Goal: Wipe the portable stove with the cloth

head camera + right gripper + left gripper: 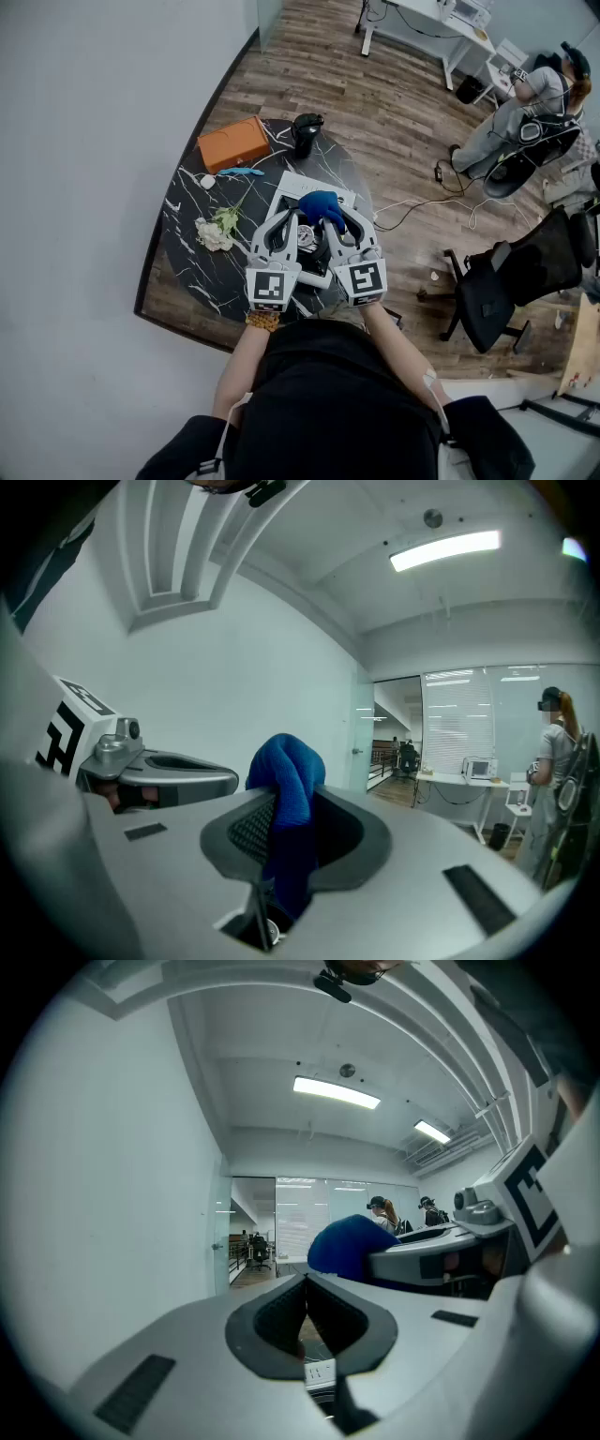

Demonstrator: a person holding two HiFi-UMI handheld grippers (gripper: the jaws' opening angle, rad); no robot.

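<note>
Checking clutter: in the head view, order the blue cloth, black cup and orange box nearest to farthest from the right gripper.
1. Blue cloth: clamped in the right gripper itself.
2. Black cup: ahead, slightly left.
3. Orange box: farther left, at the back.

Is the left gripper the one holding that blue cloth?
No, the blue cloth is pinched in the right gripper, while the left gripper is shut on nothing.

The head view looks steeply down from well above the round black marbled table [187, 234], which lies at 11 o'clock from the wearer's body. Each gripper view sits close behind its own jaws, tilted up at the ceiling. All three share the bunched blue cloth [321, 204]. In the left gripper view it shows at 1 o'clock from the jaws, and in the right gripper view it is dead centre.
</note>
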